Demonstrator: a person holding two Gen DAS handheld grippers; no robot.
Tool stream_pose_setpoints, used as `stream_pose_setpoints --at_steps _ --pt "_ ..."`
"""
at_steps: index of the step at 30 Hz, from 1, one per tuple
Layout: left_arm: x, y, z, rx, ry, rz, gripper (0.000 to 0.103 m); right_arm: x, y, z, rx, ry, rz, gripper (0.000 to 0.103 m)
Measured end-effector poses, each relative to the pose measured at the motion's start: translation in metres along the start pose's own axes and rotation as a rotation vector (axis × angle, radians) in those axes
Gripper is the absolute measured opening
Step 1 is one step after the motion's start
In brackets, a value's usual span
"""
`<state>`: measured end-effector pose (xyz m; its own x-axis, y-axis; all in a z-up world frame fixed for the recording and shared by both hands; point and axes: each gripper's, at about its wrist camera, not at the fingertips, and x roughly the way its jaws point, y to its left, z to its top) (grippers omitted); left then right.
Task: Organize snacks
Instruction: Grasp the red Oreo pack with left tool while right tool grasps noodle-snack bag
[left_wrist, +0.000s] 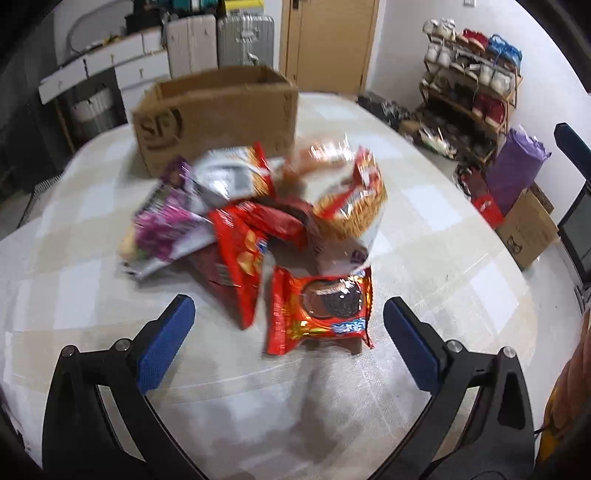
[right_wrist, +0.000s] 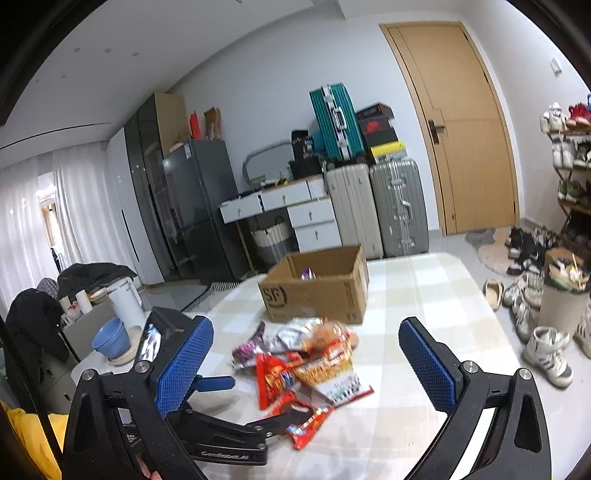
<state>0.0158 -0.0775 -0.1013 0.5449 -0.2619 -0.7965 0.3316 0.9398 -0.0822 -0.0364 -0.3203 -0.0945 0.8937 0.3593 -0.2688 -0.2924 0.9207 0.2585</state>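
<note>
Left wrist view: snack pile sits mid-table, cookie pack nearest me, box just behind the pile. I've got the left gripper spread wide, nothing held; right gripper wide too, empty, hovering above the table.

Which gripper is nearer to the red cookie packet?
Left. The left gripper is open right around the red cookie packet; the right gripper hangs higher and farther back.

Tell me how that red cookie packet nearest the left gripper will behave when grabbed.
The red cookie packet looks like a puffy, glossy foil wrapper, so it is probably light and crinkly, and may slide on the table. The cookies inside could crack under a hard squeeze.
</note>
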Motion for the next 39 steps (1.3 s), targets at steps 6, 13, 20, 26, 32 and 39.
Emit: stream_pose_setpoints --at_steps 6,13,20,26,32,39 --pt "0.034 -0.013 0.003 0.023 0.052 0.006 0.102 0.012 -0.026 -0.014 0.064 0.038 -0.004 0.102" --pt "0.069 -0.006 0.007 -0.014 0.104 0.018 0.095 0.015 -0.049 -0.024 0.123 0.06 -0.002 0.102" --pt "0.074 -0.007 0.008 -0.019 0.073 -0.077 0.049 0.024 -0.05 -0.03 0.132 0.107 0.008 0.102" --pt "0.069 -0.003 0.006 0.006 0.065 -0.13 0.044 0.053 -0.053 -0.037 0.134 0.221 0.005 0.102" --pt "0.056 0.004 -0.002 0.006 0.043 -0.165 0.043 0.085 -0.052 -0.043 0.119 0.312 0.02 0.102" --pt "0.04 0.022 -0.009 -0.023 0.029 -0.242 0.043 0.119 -0.046 -0.048 0.062 0.385 0.038 0.1"
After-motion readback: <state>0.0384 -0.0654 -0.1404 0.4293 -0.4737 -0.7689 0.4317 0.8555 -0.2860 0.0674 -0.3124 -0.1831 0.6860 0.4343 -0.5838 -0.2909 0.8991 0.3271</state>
